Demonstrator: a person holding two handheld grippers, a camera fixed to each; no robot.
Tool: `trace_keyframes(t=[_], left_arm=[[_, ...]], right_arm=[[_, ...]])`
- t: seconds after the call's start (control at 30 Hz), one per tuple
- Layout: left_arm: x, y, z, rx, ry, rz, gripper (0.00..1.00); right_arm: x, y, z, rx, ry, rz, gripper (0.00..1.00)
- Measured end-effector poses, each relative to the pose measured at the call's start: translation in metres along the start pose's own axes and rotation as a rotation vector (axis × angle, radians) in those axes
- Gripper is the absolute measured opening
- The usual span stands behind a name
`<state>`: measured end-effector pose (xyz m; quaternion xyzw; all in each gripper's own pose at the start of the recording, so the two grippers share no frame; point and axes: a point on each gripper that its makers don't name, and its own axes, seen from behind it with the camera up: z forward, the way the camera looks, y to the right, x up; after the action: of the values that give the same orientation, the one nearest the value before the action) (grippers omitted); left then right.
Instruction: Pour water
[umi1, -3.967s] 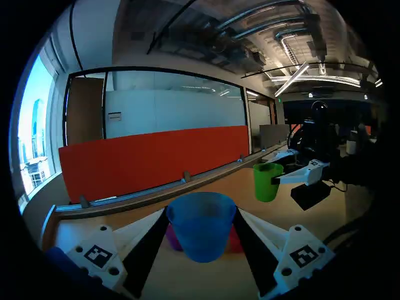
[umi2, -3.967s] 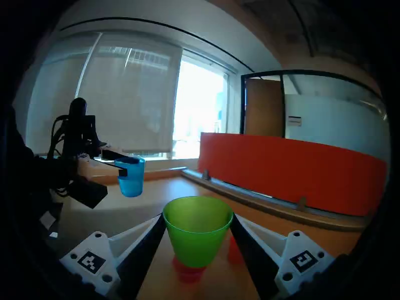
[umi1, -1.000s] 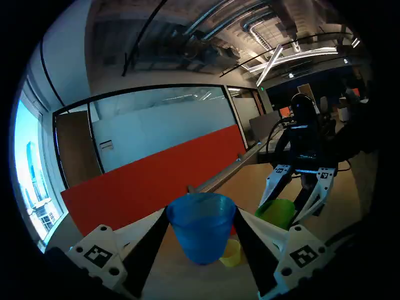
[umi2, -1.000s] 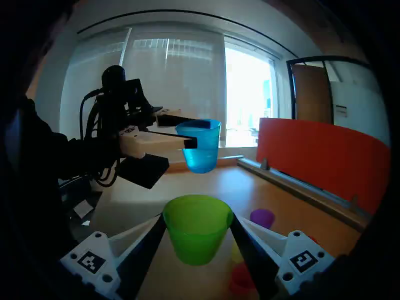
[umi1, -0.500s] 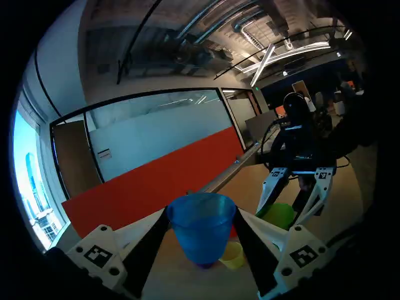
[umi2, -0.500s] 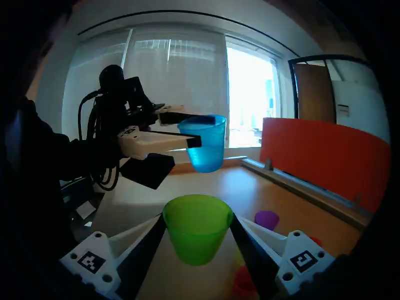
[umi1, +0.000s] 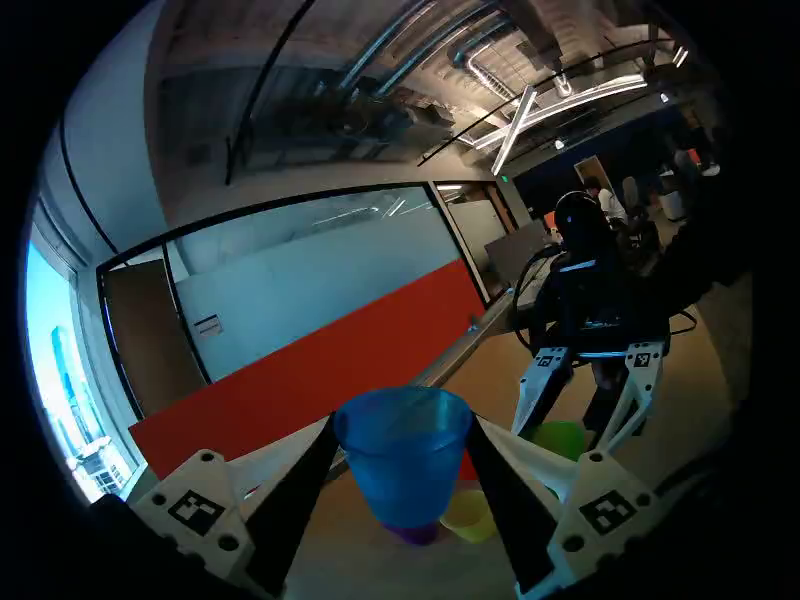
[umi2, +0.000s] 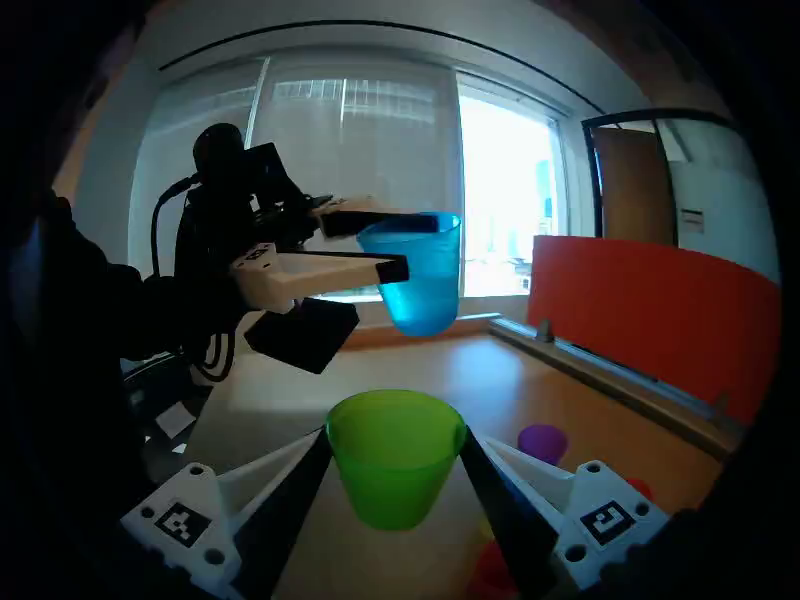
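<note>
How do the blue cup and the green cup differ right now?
Colour: the blue cup is see-through blue, the green cup bright green. Holder: the left gripper clamps the blue cup, the right gripper the green cup. Height: the blue cup is held higher than the green cup. Both are tapered, handleless cups.

The setting was an open-plan office. Overhead, exposed grey metal ceiling pipes (umi1: 400, 50) and long white linear light strips (umi1: 515, 130) ran beneath an unfinished ceiling. A black-framed glass partition wall (umi1: 320, 260), with a brown wooden door (umi1: 150, 340) beside it, closed off a separate room. A light wooden desk (umi2: 500, 375) carried a long orange-red divider panel (umi2: 650, 310), which stood behind a grey metal rail (umi2: 610, 390) along the desk's far edge. In the right gripper view, a tall bright window (umi2: 500, 200) admitted daylight, and a white roller blind (umi2: 340, 150) covered the adjoining panes.
</note>
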<state>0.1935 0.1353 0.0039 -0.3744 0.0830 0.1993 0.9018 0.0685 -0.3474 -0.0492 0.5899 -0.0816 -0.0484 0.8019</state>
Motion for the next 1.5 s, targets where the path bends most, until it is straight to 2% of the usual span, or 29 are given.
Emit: trace_keyframes(t=[0.5, 0.67, 1.1, 1.5], left_arm=[[0.006, 0.006, 0.003, 0.0, 0.007, 0.106, 0.87], [0.009, 0.008, 0.004, 0.0, 0.01, 0.124, 0.87], [0.012, 0.009, 0.004, 0.007, 0.014, 0.215, 0.87], [0.015, 0.009, 0.005, 0.01, 0.018, 0.274, 0.87]], right_arm=[[0.0, -0.003, 0.005, 0.015, 0.003, 0.002, 0.93], [0.001, -0.004, 0.006, 0.018, 0.005, 0.002, 0.93], [0.004, -0.008, 0.01, 0.028, 0.01, 0.0, 0.93], [0.006, -0.009, 0.01, 0.032, 0.012, -0.005, 0.93]])
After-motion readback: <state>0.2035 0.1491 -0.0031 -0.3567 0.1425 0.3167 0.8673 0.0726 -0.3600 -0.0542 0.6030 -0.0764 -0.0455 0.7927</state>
